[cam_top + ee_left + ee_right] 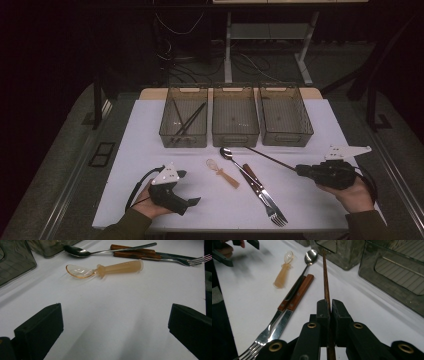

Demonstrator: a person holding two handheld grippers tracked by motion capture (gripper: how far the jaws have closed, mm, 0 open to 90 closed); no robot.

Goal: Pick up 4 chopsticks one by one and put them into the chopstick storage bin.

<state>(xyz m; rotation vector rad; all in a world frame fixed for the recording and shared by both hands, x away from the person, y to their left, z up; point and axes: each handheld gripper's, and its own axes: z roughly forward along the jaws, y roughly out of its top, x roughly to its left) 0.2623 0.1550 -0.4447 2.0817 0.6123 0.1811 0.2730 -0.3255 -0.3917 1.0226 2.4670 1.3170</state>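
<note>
Right gripper (pixel 328 305) clamps a thin, stiff, light chopstick (pixel 325 277) near its end; left gripper (pixel 115 322) gapes empty.

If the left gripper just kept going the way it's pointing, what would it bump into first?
Probably the translucent orange spoon: it lies ahead of the open left gripper, with bare white table between. Beyond it lie the metal spoon and fork; depth is hard to judge.

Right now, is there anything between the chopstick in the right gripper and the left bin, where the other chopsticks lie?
Nothing visible blocks it. The right gripper holds the chopstick above the table. The metal spoon lies below that path, and the left bin is open on top.
</note>
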